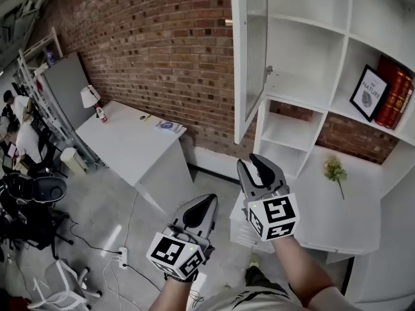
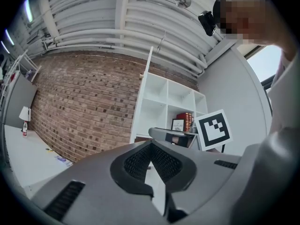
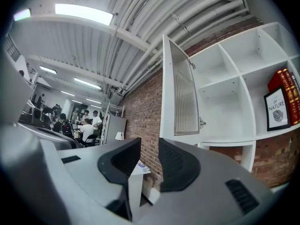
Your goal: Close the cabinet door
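Status from the head view: the white-framed cabinet door with the ribbed glass panel (image 1: 249, 50) stands wide open. It is swung out from the left column of the white open-shelf cabinet (image 1: 347, 37) and hinged on its right edge. It sits at 12 o'clock from the right gripper (image 1: 249, 162), well apart, and neither tool touches it.

In the right gripper view we see the right gripper's jaws parted to a moderate gap with nothing between the pads. The door fills 1 o'clock there, with brick showing through the gap.

The left gripper (image 1: 207, 201) is at 7 o'clock from the right one, lower and nearer us. In the left gripper view its jaw tips meet and it holds nothing. The door shows nearly edge-on at 12 o'clock.

Other items:
- A black-framed "Nature" print (image 1: 369, 92) and a row of red hardback books (image 1: 394, 99) are in a shelf bay at 2 o'clock.
- A small yellow-green flower sprig (image 1: 335, 170) lies on the white tabletop (image 1: 337, 219) under the shelves, at 3 o'clock from the right gripper.
- The red brick wall (image 1: 162, 44) runs behind everything.
- A white rectangular desk (image 1: 130, 141) at 10 o'clock carries a small white table lamp (image 1: 89, 96).
- A white power strip (image 1: 122, 258) lies on the floor at 8 o'clock.
- Seated people are at the far left edge, too small for us to make out detail.
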Demonstrator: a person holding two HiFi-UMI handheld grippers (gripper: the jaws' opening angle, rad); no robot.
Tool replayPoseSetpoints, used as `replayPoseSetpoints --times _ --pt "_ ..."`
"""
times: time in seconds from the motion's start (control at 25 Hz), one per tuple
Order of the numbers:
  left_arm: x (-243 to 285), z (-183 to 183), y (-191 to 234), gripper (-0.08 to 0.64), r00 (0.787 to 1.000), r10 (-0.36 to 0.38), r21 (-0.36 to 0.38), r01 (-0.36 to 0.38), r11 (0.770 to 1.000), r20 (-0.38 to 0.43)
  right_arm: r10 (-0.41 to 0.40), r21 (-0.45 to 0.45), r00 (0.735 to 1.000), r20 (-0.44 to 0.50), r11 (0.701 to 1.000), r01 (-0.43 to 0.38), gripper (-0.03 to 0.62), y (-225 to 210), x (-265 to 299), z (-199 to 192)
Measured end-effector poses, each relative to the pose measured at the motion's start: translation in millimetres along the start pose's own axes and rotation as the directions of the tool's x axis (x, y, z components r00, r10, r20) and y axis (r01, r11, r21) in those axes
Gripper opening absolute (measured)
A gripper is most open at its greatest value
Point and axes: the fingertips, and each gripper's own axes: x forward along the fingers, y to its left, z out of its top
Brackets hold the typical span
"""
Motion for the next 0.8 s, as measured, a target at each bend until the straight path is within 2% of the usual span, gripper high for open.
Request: replayPoseSetpoints --times 0.32,0.56,0.8 --pt "40 -6 19 0.011 0.999 0.035 -0.009 -0.035 0.999 -0.024 -0.038 -0.017 0.999 -0.005 0.999 0.038 0.13 -27 56 -9" --pt "51 -12 33 0.011 0.997 0.068 -0.021 -0.069 0.997 -0.042 -0.079 -0.033 0.997 0.026 0.996 0.08 0.173 -31 83 -4" --pt "55 -20 40 0.011 0.995 0.079 -0.031 -0.08 0.996 -0.055 -0.145 -0.045 0.989 0.02 0.988 0.146 0.176 -39 95 -7"
